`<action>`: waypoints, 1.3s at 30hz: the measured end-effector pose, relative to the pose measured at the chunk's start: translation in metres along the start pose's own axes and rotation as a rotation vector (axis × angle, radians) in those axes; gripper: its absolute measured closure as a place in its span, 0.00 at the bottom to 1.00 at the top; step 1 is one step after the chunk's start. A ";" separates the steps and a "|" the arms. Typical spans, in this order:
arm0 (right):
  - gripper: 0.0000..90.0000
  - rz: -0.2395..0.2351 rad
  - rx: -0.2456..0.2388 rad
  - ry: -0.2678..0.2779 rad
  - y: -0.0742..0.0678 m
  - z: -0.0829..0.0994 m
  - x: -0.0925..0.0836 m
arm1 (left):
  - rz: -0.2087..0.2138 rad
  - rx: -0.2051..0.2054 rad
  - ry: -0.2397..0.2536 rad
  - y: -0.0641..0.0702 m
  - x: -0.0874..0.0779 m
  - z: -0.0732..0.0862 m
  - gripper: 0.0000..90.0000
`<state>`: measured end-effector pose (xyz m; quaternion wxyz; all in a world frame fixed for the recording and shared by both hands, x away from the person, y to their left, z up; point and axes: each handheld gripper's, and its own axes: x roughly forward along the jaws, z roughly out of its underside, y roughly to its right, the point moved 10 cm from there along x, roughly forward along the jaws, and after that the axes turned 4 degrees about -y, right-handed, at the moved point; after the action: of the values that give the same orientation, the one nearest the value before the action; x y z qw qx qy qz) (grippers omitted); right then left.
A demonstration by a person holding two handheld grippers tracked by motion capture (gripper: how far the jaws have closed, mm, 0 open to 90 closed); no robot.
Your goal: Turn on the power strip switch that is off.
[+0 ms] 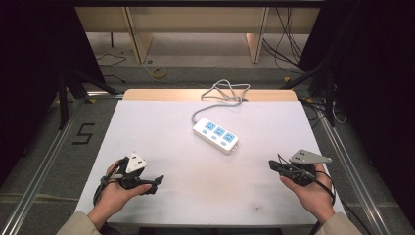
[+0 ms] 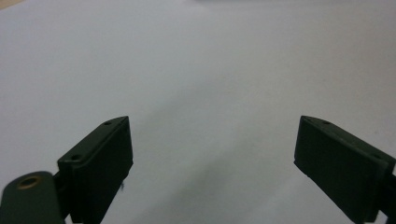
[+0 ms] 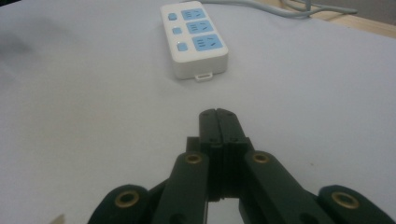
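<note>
A white power strip [image 1: 215, 135] with blue sockets lies near the middle of the white table [image 1: 186, 196], its grey cable [image 1: 222, 93] coiled at the far edge. The strip [image 3: 193, 39] also lies ahead in the right gripper view. My left gripper [image 1: 155, 185] rests low at the front left in a hand, jaws wide apart with bare tabletop between them [image 2: 212, 154]. At the front right, my right gripper [image 1: 272, 165] is held in the other hand, its jaws pressed together with nothing between them [image 3: 219, 116], pointing toward the strip.
The table's wooden far edge [image 1: 166, 94] shows beyond the white sheet. Metal rails [image 1: 44, 161] run along both sides. Past the table are a floor with cables [image 1: 159, 72] and wooden furniture legs. A "5" [image 1: 83, 133] is marked on the left floor.
</note>
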<state>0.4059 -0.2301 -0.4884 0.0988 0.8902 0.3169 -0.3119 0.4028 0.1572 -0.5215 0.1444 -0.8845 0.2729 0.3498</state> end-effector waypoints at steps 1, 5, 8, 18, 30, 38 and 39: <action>1.00 0.000 0.000 0.000 0.000 0.000 0.000 | -0.001 0.000 0.001 0.000 0.000 0.000 0.12; 1.00 -0.005 -0.004 -0.010 -0.001 -0.012 0.009 | -0.001 -0.001 0.001 0.000 0.000 0.000 0.12; 1.00 -0.007 -0.008 -0.015 -0.001 -0.018 0.014 | 0.002 -0.004 0.002 0.001 0.000 0.000 0.13; 1.00 -0.020 -0.009 -0.034 0.000 -0.036 0.028 | 0.005 -0.005 -0.004 0.000 0.001 0.001 0.13; 1.00 -0.043 -0.034 -0.066 -0.005 -0.054 0.051 | 0.004 -0.006 -0.004 0.000 0.001 0.001 0.13; 1.00 -0.058 -0.047 -0.089 -0.009 -0.067 0.068 | 0.005 -0.006 -0.003 0.000 0.001 0.000 0.13; 1.00 -0.058 -0.047 -0.089 -0.009 -0.067 0.068 | 0.004 -0.006 -0.004 0.000 0.001 0.000 0.13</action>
<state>0.4742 -0.1635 -0.4774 0.1244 0.8635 0.3451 -0.3462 0.4031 0.1565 -0.5229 0.1415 -0.8836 0.2733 0.3529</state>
